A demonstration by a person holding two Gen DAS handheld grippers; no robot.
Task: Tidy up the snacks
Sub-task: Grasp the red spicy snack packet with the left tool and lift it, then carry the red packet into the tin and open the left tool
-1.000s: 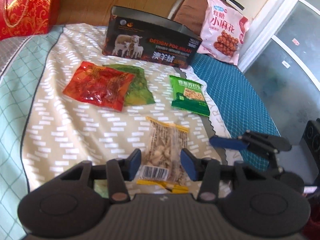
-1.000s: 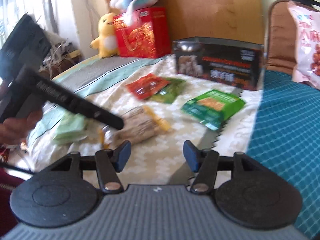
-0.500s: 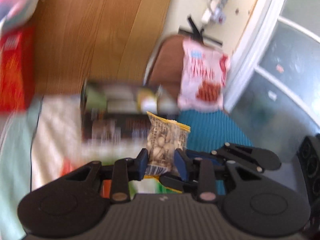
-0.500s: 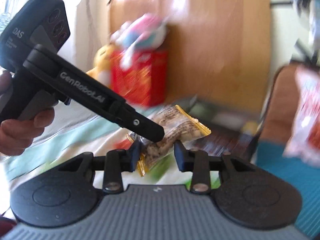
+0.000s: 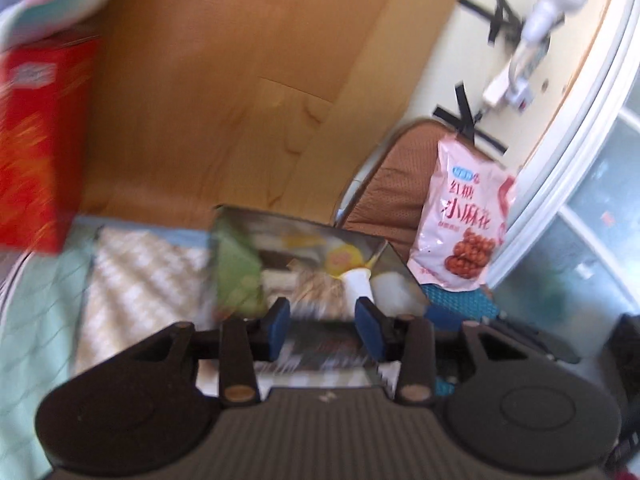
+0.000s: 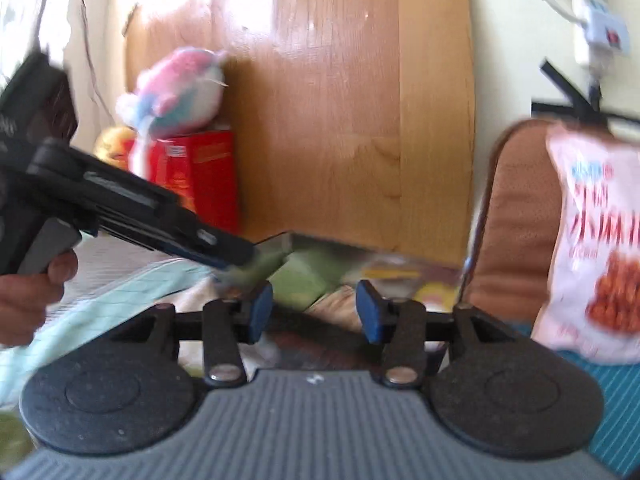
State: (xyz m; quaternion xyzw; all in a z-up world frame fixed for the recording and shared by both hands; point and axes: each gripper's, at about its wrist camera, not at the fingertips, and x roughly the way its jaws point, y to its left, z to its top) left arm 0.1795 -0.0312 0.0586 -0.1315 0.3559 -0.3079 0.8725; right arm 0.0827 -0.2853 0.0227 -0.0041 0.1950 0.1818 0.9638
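Note:
The dark snack box (image 5: 384,256) stands open on the bed, with a green packet (image 5: 236,276) and other packets inside, blurred. My left gripper (image 5: 322,328) is open and empty just above the box's near edge; a nut packet (image 5: 320,292) lies in the box ahead of it. In the right wrist view the box (image 6: 376,258) sits past my right gripper (image 6: 314,310), which is open and empty. The left gripper body (image 6: 132,216) reaches in from the left over the box.
A pink snack bag (image 5: 466,228) leans on a brown chair back (image 5: 394,196) right of the box. A red gift box (image 5: 40,140) with plush toys stands at the back left. A wooden headboard (image 5: 224,92) is behind. Patterned bedding (image 5: 144,280) lies below.
The left gripper carried the nut packet from the bed up over the box and opened; the packet has left its fingers. The right gripper moved up towards the box.

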